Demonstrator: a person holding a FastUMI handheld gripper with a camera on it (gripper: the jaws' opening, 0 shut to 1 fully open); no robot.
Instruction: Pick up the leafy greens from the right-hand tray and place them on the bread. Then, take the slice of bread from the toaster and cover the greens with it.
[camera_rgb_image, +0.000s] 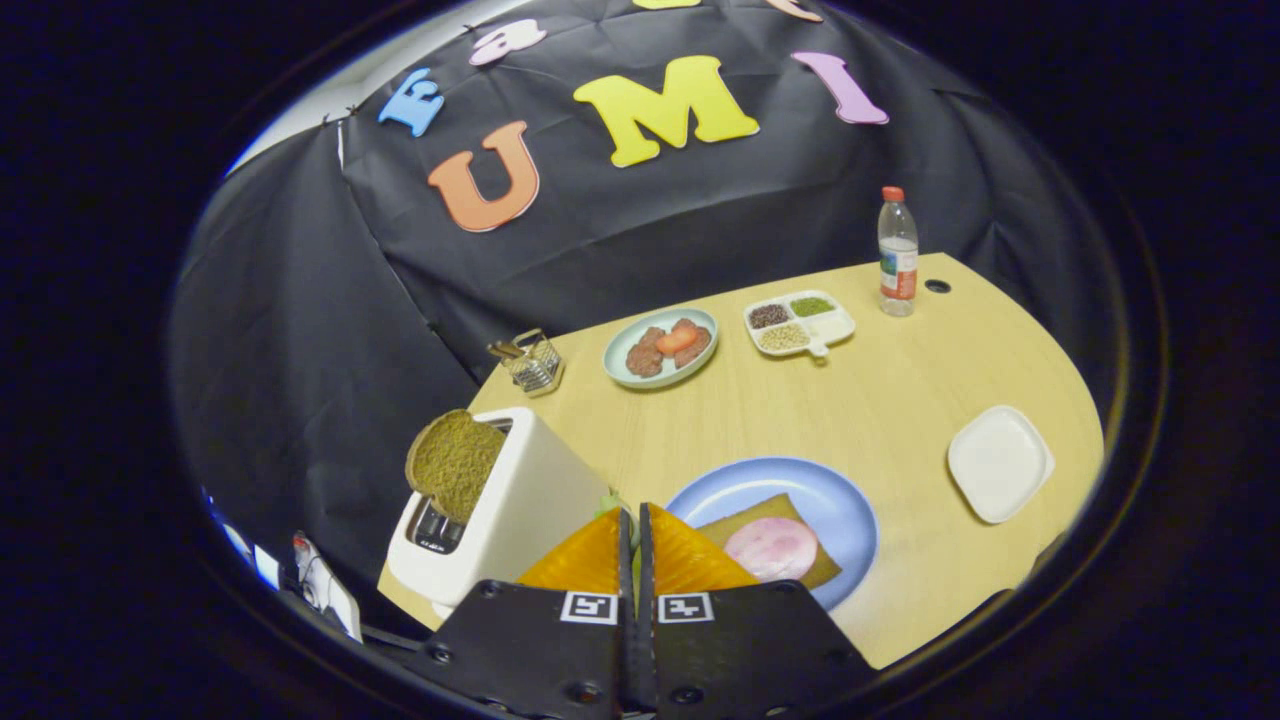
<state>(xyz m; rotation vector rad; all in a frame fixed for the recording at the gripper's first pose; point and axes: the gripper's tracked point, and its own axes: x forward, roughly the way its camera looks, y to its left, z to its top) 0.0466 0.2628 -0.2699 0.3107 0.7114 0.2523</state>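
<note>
Black cloth drapes behind a pale wooden table (900, 400) carrying a white toaster (520, 500) with a brown bread slice (455, 463), a blue plate (800, 495) of ham-topped bread (790, 520), and the gripper (633, 520), fingers pinched on green leaf (606, 499).

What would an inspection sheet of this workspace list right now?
Surface: light wooden table.
Job's things: brown bread slice under pink ham on blue plate; brown toast standing in white toaster; white square tray.
Clutter: pale green meat plate, white divided grain dish, clear bottle, glass holder.
Gripper: fingers shut on a sliver of leafy greens.
Cables: nothing seen.
Surroundings: black cloth wall.
</note>
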